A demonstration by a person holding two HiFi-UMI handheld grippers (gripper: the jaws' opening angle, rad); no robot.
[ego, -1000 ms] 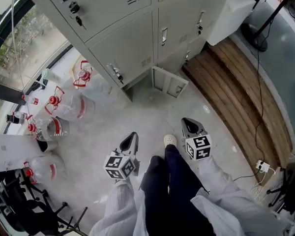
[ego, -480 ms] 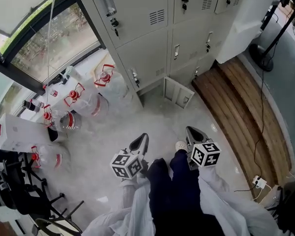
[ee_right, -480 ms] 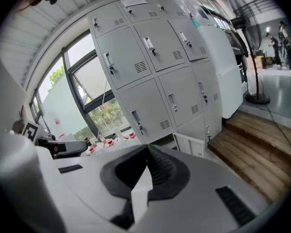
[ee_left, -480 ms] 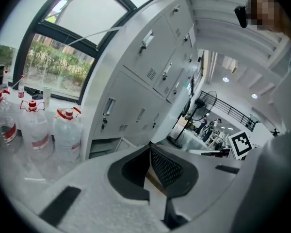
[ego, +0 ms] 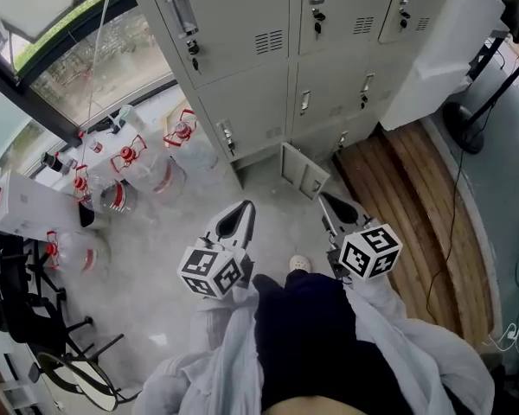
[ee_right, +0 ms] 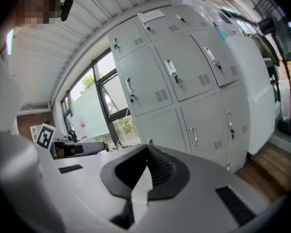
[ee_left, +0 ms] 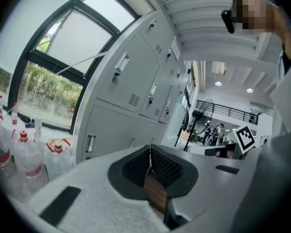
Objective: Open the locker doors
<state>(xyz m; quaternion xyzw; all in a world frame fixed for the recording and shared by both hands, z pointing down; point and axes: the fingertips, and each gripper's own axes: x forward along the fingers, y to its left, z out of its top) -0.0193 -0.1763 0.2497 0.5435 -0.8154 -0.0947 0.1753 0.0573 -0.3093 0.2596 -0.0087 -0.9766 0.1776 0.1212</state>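
only the head view clearly shows the open door; left gripper and right gripper are pressed together.

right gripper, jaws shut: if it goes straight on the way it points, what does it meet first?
Most likely a closed lower locker door, judging by the right gripper view. Nothing shows between the right gripper and the door, though depth is hard to judge.
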